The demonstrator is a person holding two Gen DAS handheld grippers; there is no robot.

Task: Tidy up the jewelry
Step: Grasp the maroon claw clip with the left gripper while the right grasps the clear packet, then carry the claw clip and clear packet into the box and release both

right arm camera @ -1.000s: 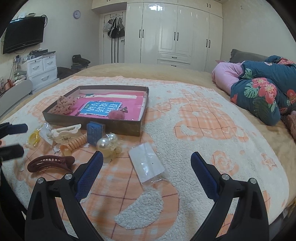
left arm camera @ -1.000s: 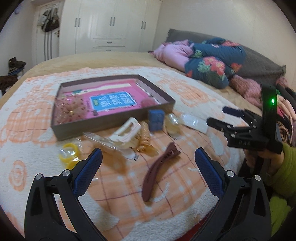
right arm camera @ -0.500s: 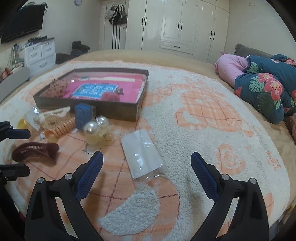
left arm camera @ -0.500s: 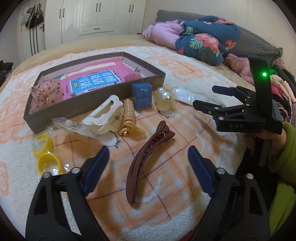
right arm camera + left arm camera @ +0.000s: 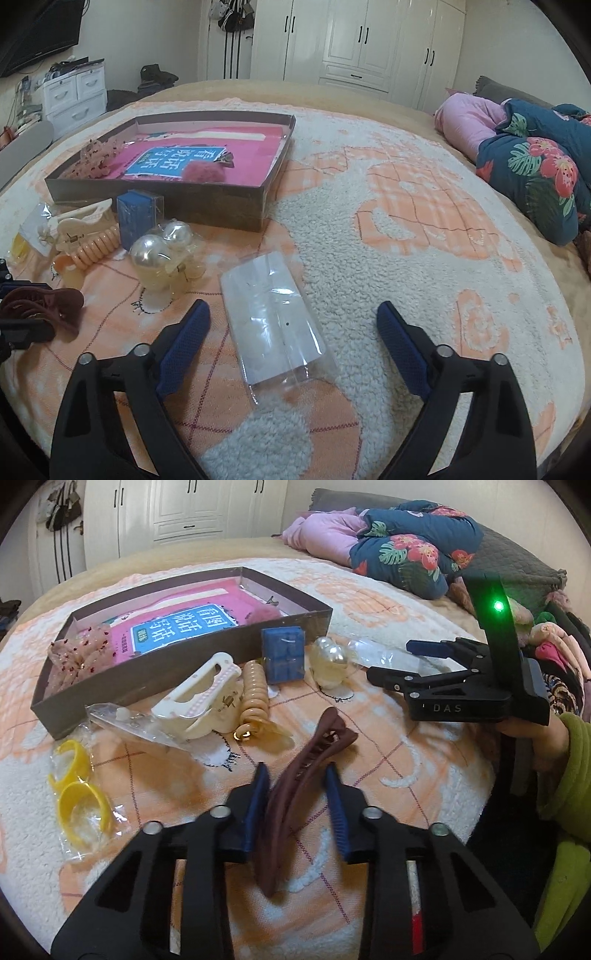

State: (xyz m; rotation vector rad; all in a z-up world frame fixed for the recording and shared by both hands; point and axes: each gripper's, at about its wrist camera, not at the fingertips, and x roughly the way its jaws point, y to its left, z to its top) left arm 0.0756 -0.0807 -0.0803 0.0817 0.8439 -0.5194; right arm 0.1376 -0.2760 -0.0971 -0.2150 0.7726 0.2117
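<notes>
- A bedroom: white wardrobe doors behind, and a bed covered by a fleecy cream and orange blanket (image 5: 388, 602) on which everything lies.
- Left wrist view: the left gripper (image 5: 297, 788) is closing on a long maroon hair clip (image 5: 295, 786). Its blue pads sit at either side of the clip's middle, the left pad touching; whether the right pad presses yet cannot be told.
- Beyond the clip lie a cream claw clip (image 5: 201, 698), a peach spiral hair tie (image 5: 255, 694), a small blue box (image 5: 283, 655) and a pearl hair clip (image 5: 330, 661), all just in front of a shallow brown tray (image 5: 147, 672).
- The tray holds a pink booklet (image 5: 184, 627) (blue label with Chinese characters), a pale pink scrunchie at its left end and a pink fluffy bobble at the right.
- Two yellow rings (image 5: 79, 786) in clear wrap lie at the left, well apart from the clip.
- At the right, a hand in a green sleeve (image 5: 569, 760) holds the right gripper (image 5: 388, 661), pointing towards the pearls.
- Right wrist view: the right gripper (image 5: 293, 325) has its jaws wide and closing, with a clear plastic packet (image 5: 273, 321) lying on the blanket between them, untouched.
- The pearl hair clip (image 5: 159, 251) and blue box (image 5: 135, 218) sit left of the packet; the tray (image 5: 221, 206) lies behind.
- At the far left edge the maroon clip (image 5: 40, 306) sits between the left gripper's tips.
</notes>
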